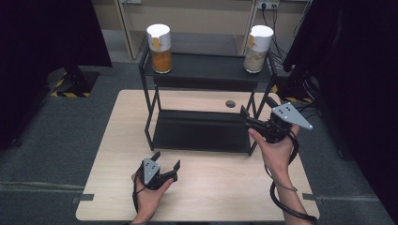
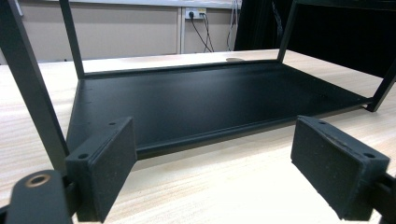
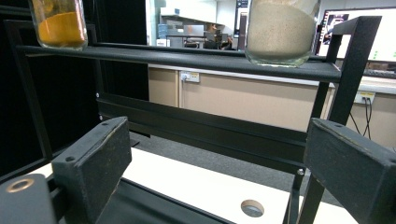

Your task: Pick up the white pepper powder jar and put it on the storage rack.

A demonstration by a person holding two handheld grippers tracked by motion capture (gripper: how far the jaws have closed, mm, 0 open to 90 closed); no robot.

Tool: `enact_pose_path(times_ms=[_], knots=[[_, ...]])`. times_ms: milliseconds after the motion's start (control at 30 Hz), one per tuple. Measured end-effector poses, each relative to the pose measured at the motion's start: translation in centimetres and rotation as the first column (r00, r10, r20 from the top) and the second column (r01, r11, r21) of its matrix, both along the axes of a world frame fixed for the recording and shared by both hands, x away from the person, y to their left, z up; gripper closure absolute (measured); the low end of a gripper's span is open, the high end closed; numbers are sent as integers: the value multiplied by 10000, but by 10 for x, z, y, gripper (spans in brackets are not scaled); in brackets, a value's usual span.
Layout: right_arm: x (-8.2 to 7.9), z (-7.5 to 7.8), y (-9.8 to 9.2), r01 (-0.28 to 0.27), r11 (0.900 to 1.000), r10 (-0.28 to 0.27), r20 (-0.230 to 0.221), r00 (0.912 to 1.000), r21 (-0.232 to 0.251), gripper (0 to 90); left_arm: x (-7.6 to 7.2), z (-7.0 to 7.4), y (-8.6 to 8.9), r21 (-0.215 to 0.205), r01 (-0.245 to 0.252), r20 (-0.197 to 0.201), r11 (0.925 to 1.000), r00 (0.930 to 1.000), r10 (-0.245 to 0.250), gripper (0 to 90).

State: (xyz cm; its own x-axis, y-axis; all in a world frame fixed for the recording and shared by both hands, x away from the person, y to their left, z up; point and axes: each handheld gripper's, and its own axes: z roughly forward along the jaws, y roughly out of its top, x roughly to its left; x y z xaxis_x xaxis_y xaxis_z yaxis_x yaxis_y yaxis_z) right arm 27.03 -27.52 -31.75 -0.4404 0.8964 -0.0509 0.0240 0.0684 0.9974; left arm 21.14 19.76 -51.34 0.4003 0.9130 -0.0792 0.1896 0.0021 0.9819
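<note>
A: Nearest us, the left gripper (image 1: 165, 165) rests low over the table (image 1: 211, 187) with its jaws spread wide and nothing between them. Why park it there?

B: It looks like a waiting pose: it faces the rack's bare lower shelf (image 2: 210, 100), close but not touching, out of the other hand's way.

A: And the right gripper (image 1: 246, 117)?

B: Raised beside the rack's right front post (image 1: 261, 119), jaws equally wide and empty, tilted up toward the top shelf (image 3: 187, 58).

A: So it's after a jar?

B: I'd judge so. The jar of pale powder (image 1: 258, 49) stands upright at the right end of that shelf, closest to it. The jar of orange powder (image 1: 160, 48) sits well apart at the left end.
</note>
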Motion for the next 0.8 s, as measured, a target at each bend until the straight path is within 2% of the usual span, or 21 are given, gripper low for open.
enact_pose_path(times_ms=[167, 467, 800], knots=[[-1, -6, -1, -50, 10000, 50, -68, 10000, -40, 80, 0, 0, 0, -6, 1, -9, 10000, 10000, -1, 138], [-1, -20, -3, -218, 9996, 208, -496, 9986, -200, 77, 0, 0, 0, -20, 5, 7, 10000, 10000, -5, 138], [-6, -38, -4, -196, 9998, 193, -623, 9979, -38, 78, 0, 0, -1, 3, 13, 25, 10000, 10000, -13, 138]])
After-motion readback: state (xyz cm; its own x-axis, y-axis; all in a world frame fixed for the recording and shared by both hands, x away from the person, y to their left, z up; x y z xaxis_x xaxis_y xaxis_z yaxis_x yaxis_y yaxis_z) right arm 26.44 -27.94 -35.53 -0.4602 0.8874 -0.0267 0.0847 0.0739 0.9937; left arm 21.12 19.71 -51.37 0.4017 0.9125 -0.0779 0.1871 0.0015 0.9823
